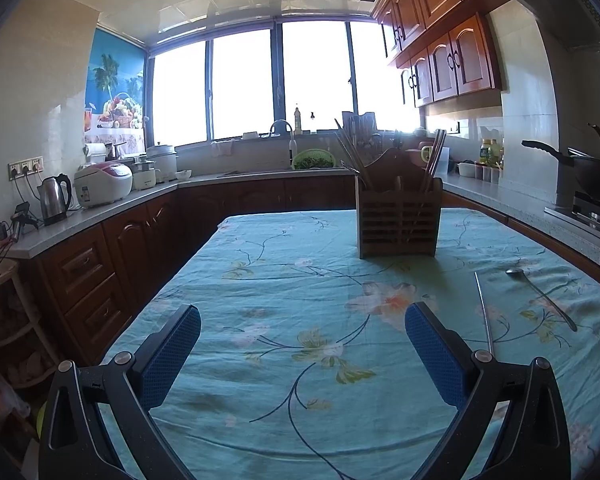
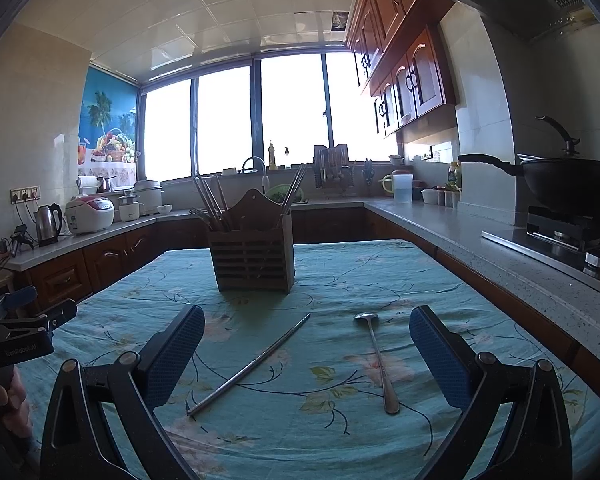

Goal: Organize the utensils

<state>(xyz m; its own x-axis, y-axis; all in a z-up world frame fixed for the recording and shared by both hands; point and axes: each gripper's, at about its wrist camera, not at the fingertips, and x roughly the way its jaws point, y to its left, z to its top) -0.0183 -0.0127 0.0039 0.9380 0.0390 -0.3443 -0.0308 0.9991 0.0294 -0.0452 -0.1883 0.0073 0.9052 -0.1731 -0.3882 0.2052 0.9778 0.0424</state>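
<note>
Our right gripper point(image 2: 307, 354), jaws spread wide and empty, hovers over the metal chopstick point(image 2: 249, 365) and spoon point(image 2: 378, 360) lying between its fingers, the wooden holder point(image 2: 253, 258) beyond; our left gripper point(image 1: 302, 344) likewise spread.

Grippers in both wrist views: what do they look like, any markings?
Both are alike: the left gripper and right gripper have black angular linkage arms with round silver pivot bolts, ending in blue dimple-textured pads. In the right wrist view, the left gripper's black body carries small, blurry white lettering.

A metal chopstick point(image 2: 249, 365) and spoon point(image 2: 377, 359) lie flat before the upright slatted wooden holder point(image 2: 253, 261).
</note>
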